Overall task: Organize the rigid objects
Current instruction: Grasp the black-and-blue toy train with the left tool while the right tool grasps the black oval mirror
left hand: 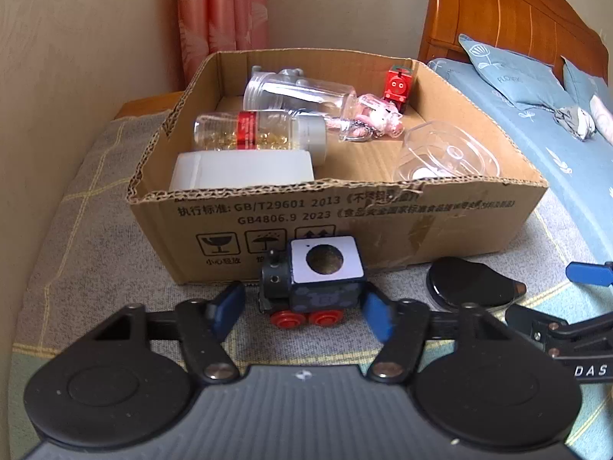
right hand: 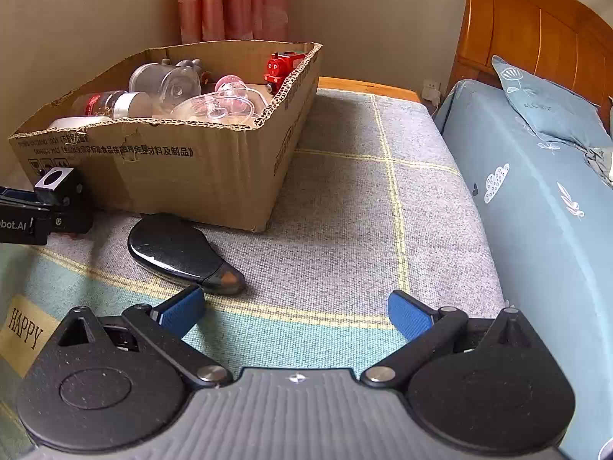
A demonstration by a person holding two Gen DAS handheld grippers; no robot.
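A dark toy train (left hand: 312,283) with red wheels and a white top stands on the blanket in front of the cardboard box (left hand: 383,222). My left gripper (left hand: 302,312) is open, its blue fingers on either side of the train; whether they touch it I cannot tell. The train also shows in the right wrist view (right hand: 57,186). A black teardrop-shaped object (right hand: 180,251) lies on the blanket by the box. My right gripper (right hand: 295,314) is open and empty, its left finger just beside that object's narrow end. The box (right hand: 199,176) holds clear jars, a red toy train (left hand: 398,84) and a clear lid.
The blanket (right hand: 364,211) covers a low bench. A bed with blue sheets (right hand: 536,191) and a wooden headboard stands to the right. A wall and pink curtains (left hand: 222,11) are behind the box.
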